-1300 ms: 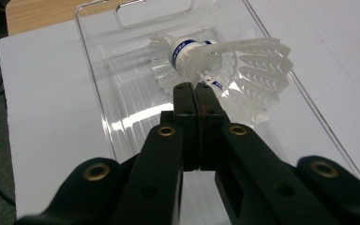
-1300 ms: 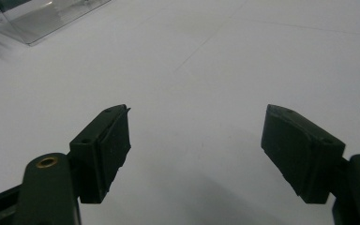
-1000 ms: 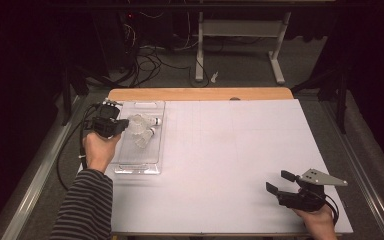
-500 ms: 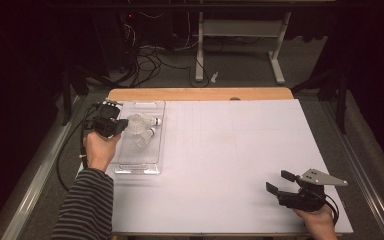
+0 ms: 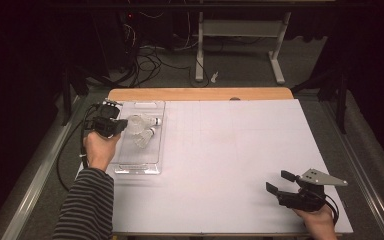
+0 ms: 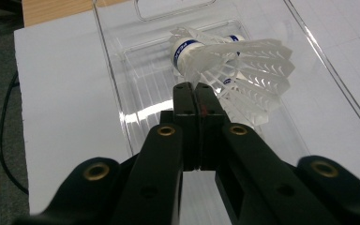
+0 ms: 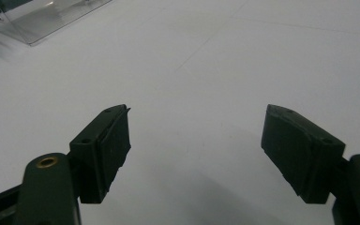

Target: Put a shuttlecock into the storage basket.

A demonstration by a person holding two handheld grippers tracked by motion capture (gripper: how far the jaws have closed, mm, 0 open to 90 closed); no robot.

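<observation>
Two white shuttlecocks [image 5: 142,129] lie together in a clear plastic tray [image 5: 137,167] at the table's left. In the left gripper view the nearer shuttlecock [image 6: 248,70] fans its skirt to the right, and the other's blue-banded base [image 6: 183,48] sits behind it. My left gripper [image 5: 122,126] reaches over the tray's left side with its jaws pressed together. Its tips [image 6: 197,89] end right at the skirt's edge, with nothing visible between them. My right gripper [image 5: 280,182] rests low at the table's front right, jaws wide apart [image 7: 197,150] over the bare white surface.
A white sheet [image 5: 230,150] covers the table, with a wooden strip [image 5: 200,94] along its far edge. The tray's corner [image 7: 42,18] shows far off in the right gripper view. Cables and a desk frame [image 5: 237,30] stand on the floor beyond the table.
</observation>
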